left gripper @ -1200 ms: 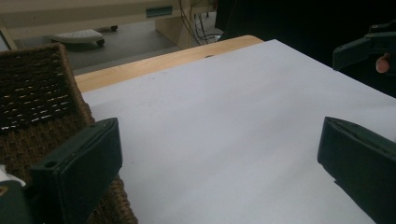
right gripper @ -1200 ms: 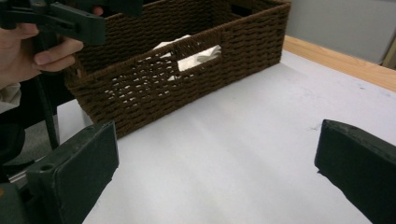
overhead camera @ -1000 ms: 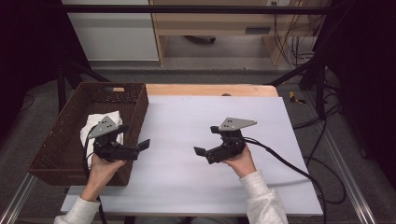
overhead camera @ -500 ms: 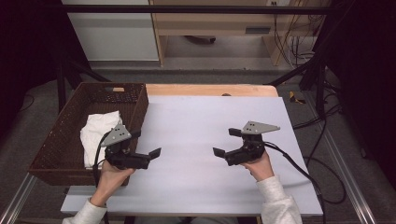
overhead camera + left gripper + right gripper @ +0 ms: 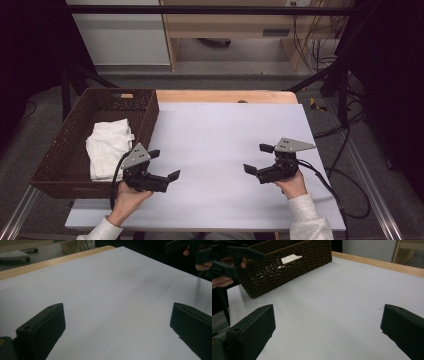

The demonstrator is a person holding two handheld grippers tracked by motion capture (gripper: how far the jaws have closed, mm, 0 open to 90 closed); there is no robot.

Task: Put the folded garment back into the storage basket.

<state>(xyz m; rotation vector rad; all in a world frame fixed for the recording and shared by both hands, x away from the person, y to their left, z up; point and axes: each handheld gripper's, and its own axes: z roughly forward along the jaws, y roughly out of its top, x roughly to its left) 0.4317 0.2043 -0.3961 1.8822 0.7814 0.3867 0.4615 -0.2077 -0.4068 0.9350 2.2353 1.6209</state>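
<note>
Left gripper (image 5: 164,165) and right gripper (image 5: 258,159) gaped wide, empty, over white table (image 5: 220,130); folded white cloth (image 5: 107,146) lay in brown woven basket (image 5: 65,150).

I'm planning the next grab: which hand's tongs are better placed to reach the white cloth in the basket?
Probably left. The left tongs hang open right beside the basket holding the white cloth; the right tongs, also open, are across the table.
</note>
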